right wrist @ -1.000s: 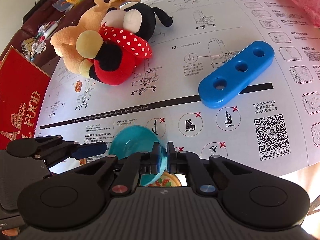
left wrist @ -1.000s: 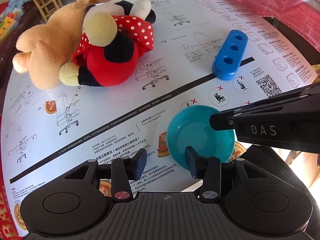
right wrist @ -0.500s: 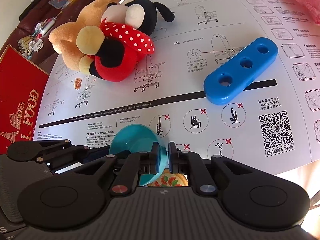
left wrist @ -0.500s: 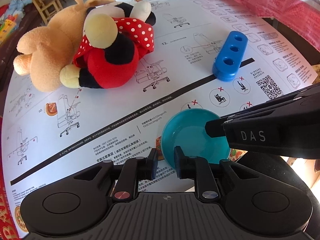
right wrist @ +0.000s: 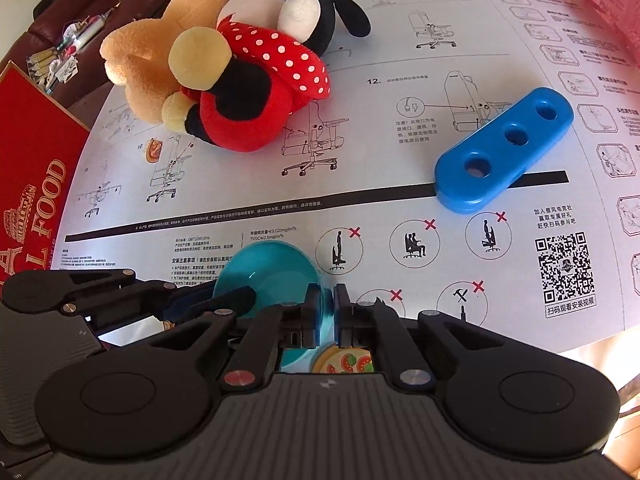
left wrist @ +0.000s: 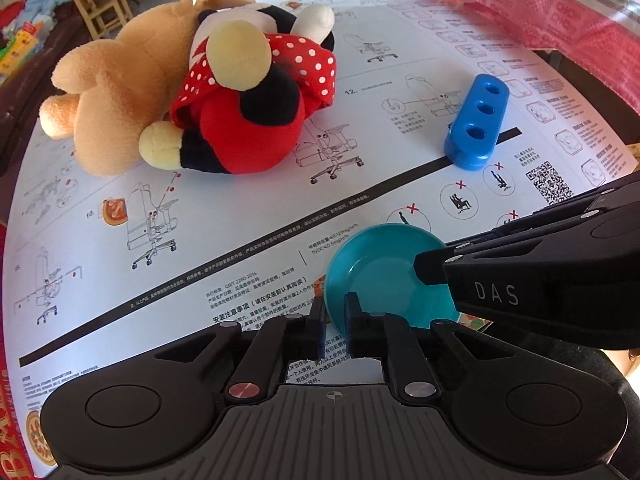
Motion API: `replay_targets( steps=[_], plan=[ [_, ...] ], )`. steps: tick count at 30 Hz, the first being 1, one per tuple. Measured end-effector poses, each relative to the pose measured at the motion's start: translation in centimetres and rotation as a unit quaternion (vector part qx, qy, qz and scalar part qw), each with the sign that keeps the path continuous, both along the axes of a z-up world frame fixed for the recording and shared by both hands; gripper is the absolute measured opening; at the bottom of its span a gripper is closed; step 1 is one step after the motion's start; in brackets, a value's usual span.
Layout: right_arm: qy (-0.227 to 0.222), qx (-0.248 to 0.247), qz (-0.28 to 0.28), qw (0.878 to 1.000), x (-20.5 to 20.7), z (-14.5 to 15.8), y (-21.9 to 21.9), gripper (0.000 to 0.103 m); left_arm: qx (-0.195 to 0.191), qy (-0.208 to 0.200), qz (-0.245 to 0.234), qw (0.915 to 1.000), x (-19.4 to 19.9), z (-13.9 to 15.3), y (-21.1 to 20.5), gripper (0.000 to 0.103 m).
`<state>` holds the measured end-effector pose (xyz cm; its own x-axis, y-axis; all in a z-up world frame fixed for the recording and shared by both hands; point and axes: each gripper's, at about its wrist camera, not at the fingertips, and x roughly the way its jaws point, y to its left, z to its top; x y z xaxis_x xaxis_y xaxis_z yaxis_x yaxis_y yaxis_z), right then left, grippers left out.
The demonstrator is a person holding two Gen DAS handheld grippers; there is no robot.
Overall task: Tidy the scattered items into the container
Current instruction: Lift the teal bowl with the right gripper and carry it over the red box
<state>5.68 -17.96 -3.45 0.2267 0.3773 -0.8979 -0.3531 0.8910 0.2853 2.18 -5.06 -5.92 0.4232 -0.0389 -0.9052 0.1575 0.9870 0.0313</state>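
A teal bowl is held near the table's front edge. My left gripper is shut on the bowl's near-left rim. My right gripper is shut on the bowl's right rim; its finger reaches over the bowl from the right in the left wrist view. A red and black polka-dot mouse plush lies on a tan plush dog at the back left. A blue block with three holes lies at the right, also in the right wrist view.
A white instruction sheet covers the round table. A red food box lies at the left edge. Pink cloth lies at the back right. A pizza-print surface shows below the bowl.
My left gripper has shut from open onto the bowl's near-left rim. The right gripper stays shut on the other rim. Both views have shifted slightly.
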Motion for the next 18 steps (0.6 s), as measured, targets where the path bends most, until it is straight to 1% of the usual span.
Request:
replay_targets(
  steps=[2,6,12,18],
  plan=[
    [0.002,-0.003,0.001,1.000,0.0,-0.1,0.2,0.007,-0.003,-0.001,-0.001,1.0000,0.0,0.0,0.3,0.003],
    [0.003,-0.010,0.001,1.000,0.0,-0.2,0.6,0.007,-0.021,0.000,0.002,0.9998,0.1,-0.1,1.0,0.004],
    [0.005,-0.015,0.003,1.000,0.0,-0.2,1.0,0.006,-0.012,-0.002,-0.002,0.9999,-0.1,0.0,1.0,0.004],
    [0.005,-0.015,0.004,1.000,0.0,-0.4,1.4,0.006,-0.024,0.000,0.002,0.9997,-0.2,-0.1,1.8,0.003]
  ],
)
